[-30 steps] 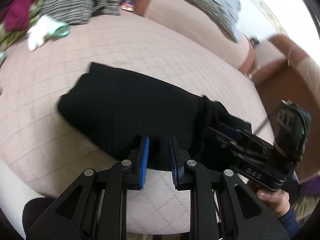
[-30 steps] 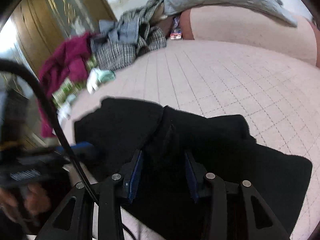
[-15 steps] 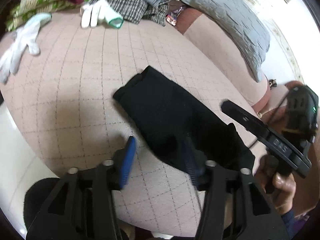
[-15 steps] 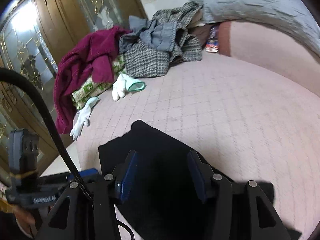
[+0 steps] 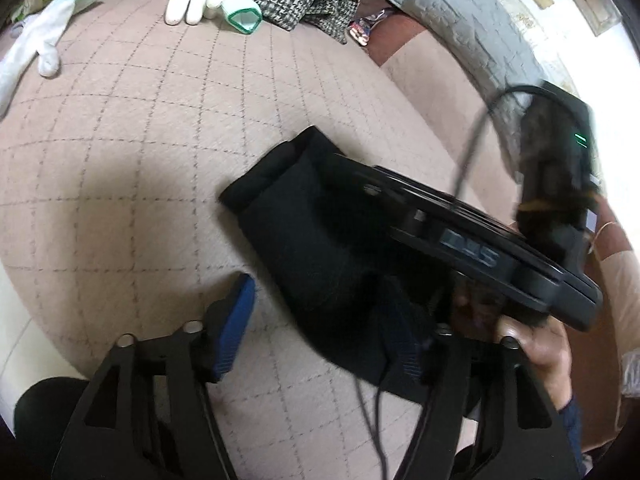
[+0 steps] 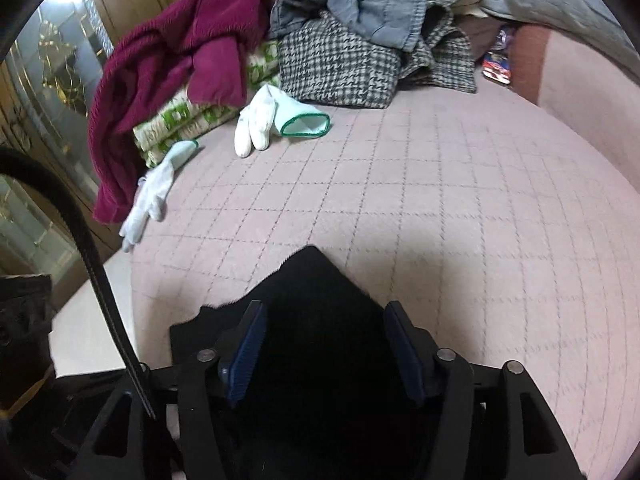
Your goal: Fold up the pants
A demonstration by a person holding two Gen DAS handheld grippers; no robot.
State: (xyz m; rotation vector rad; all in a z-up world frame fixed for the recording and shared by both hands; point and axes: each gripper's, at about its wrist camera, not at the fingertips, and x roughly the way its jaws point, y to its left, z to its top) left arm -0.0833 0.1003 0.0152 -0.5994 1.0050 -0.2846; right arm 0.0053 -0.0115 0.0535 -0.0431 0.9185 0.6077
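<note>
The black pants (image 5: pixel 320 240) are lying as a compact, several-layered bundle on the pink quilted bed (image 5: pixel 140 160), close to its near edge and well apart from everything else on it. In the left wrist view one short end is showing stacked layers, which suggests the folding is far along or done; that is a judgement, since the far end is hidden behind the other tool.

The left hand-held gripper (image 5: pixel 320 328) is standing wide, its jaws having just been opening. One blue pad is hanging over bare quilt beside the bundle and the other is sitting over the black cloth, so the near corner of the pants lies between them without being pinched. It looks like a release, leaving the fold to rest flat under its own weight.

The right hand-held gripper (image 6: pixel 324 348) is also parted, about halfway, and its jaws have just been opening too. Black cloth is filling the gap below the pads, but neither pad is pressing on it. A hand (image 5: pixel 536 344) is gripping its handle, seen in the left wrist view crossing above the bundle.

Along the far edge of the bed, loose laundry is being kept out of the working area: a maroon garment (image 6: pixel 168 52), a houndstooth one (image 6: pixel 340 64), a grey one (image 6: pixel 372 12) and 2 white gloves (image 6: pixel 260 120), with a grey pillow (image 5: pixel 472 20) at the far corner. No basket, box or other container is showing in either view.
</note>
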